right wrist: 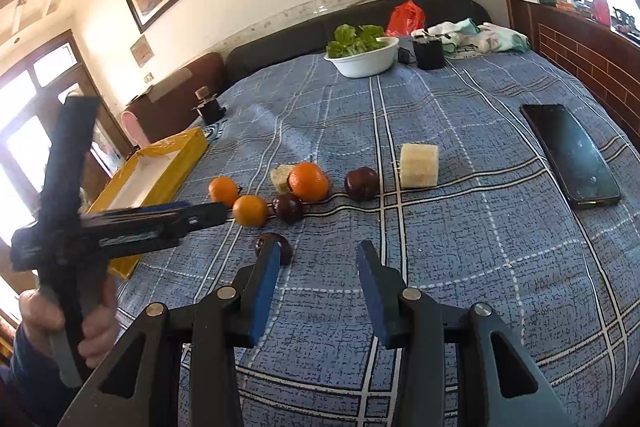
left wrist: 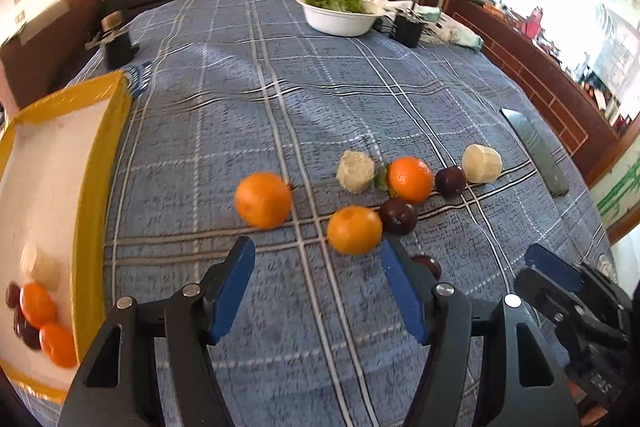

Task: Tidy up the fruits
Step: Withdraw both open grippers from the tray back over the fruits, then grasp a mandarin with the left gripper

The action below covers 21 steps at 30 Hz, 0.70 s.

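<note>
Lower centre, left gripper (left wrist: 318, 259) gaping wide for nearest orange (left wrist: 354, 230); right gripper (right wrist: 318, 261) likewise empty; tray (left wrist: 98, 163) far left awaiting fruit.

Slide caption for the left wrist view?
Open left gripper hovers over oranges and plums beside the yellow tray.

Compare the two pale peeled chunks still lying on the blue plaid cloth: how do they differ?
The right chunk looks larger and smoother, standing alone; the left chunk looks smaller and rougher, tucked against an orange. The right one lies nearer the phone, the left nearer the yellow tray. Both are pale cream.
</note>
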Each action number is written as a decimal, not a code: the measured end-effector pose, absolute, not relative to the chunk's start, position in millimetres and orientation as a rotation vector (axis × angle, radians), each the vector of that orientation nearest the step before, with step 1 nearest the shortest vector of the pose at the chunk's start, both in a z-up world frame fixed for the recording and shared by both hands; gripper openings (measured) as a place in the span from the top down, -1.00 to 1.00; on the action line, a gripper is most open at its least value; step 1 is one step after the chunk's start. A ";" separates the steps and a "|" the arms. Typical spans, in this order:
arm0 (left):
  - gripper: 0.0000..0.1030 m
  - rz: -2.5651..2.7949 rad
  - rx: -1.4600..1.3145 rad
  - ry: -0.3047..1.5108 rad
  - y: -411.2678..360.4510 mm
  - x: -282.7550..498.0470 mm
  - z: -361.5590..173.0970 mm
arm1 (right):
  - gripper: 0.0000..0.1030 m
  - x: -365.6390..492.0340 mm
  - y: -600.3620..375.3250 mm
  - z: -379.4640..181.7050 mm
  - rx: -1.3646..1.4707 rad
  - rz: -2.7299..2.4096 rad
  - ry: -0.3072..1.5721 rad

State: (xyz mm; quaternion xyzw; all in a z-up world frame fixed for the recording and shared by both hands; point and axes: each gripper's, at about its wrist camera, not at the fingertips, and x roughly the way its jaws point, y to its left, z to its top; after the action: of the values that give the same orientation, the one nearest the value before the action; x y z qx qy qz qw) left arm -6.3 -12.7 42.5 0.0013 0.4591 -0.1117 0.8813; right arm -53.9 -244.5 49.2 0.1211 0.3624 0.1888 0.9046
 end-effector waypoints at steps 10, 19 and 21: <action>-0.21 -0.262 0.066 0.951 -34.1 10.2 31.5 | 0.15 -57.1 -247.6 51.1 0.268 0.397 0.730; -0.07 -0.272 0.096 0.913 -44.7 12.1 31.0 | 0.15 -64.2 -245.1 52.2 0.246 0.388 0.724; -0.05 -0.267 0.097 0.906 -42.0 10.3 32.2 | 0.15 -64.7 -246.0 52.4 0.251 0.388 0.721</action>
State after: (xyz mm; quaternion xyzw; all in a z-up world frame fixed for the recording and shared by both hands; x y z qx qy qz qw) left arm 10.3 -42.0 32.2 0.0468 0.4361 -0.1284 0.8894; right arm -64.7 -246.0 52.4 0.1216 0.3497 0.1880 0.9097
